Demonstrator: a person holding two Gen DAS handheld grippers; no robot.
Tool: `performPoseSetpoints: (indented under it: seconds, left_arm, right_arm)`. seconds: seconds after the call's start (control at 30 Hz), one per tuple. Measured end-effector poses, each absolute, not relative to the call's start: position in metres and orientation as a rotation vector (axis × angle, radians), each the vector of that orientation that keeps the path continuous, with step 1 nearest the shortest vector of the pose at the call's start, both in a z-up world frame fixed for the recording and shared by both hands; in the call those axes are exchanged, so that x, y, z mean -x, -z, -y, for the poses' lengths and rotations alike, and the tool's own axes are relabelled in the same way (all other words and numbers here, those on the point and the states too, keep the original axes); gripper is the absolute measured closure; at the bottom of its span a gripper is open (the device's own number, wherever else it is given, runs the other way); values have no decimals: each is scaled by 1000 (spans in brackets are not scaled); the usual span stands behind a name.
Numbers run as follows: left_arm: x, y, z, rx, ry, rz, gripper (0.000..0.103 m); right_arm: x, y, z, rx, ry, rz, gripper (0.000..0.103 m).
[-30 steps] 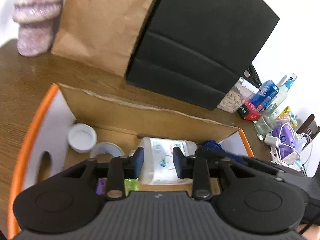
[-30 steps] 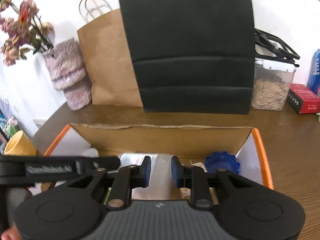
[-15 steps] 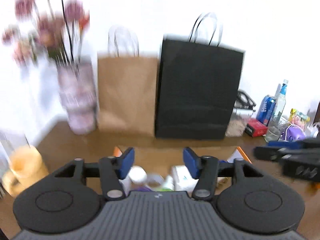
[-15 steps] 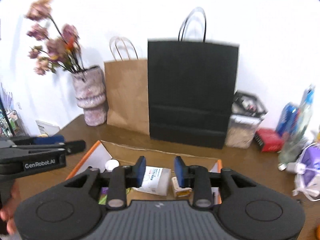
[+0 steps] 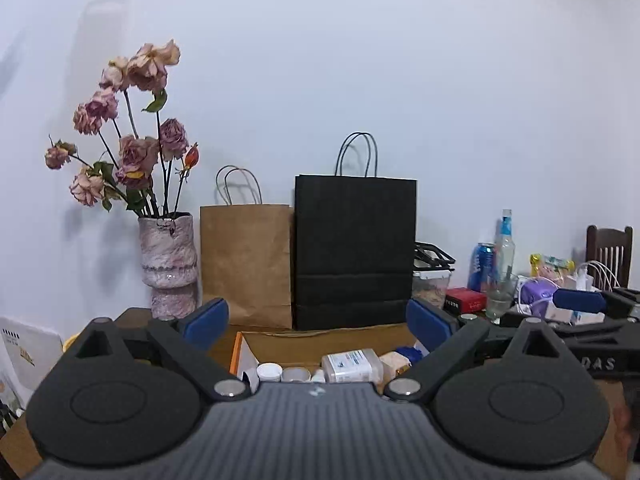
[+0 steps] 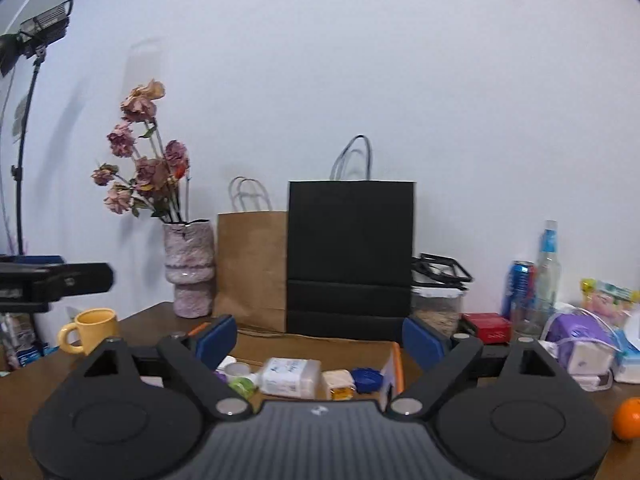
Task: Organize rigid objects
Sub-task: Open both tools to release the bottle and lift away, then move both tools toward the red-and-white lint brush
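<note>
Both my left gripper and right gripper are opening with nothing between them, above the orange-edged cardboard box holding the white labelled plastic bottle, its writing unreadable.

Cluttered wooden desk against a white wall

On it stand a vase, a brown bag, a black bag, an open box, a yellow mug, a red carton and an orange.
</note>
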State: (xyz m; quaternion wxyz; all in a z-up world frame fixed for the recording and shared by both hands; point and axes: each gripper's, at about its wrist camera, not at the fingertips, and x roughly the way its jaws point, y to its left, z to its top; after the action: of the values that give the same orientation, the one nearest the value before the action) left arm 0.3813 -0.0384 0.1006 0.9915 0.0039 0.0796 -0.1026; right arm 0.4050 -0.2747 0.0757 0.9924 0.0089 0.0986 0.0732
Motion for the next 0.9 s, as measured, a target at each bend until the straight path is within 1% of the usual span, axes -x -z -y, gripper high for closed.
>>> performPoseSetpoints:
  seconds: [0.23, 0.33, 0.37, 0.4, 0.47, 0.77, 0.9]
  left_arm:
    - [-356, -101, 36, -3, 220, -157, 5]
    - [-348, -103, 36, -1, 225, -155, 5]
    - [-346, -103, 35, 1, 224, -154, 5]
    - [-342, -103, 35, 4, 225, -153, 5]
    - [-333, -102, 34, 5, 223, -151, 5]
    - [-254, -81, 19, -56, 259, -159, 5]
    - [-206, -67, 6, -67, 232, -154, 2]
  right_arm:
    - [-378, -73, 284, -34, -107, -174, 13]
    - [-366, -78, 287, -40, -113, -153, 10]
    - [-361, -79, 288, -41, -116, -146, 6]
    - [-356, -80, 288, -41, -120, -138, 4]
    - [-345, -80, 288, -37, -130, -124, 4]
    - [-270, -60, 283, 69, -146, -130, 3]
    - [-222, -45, 285, 53, -157, -167, 2]
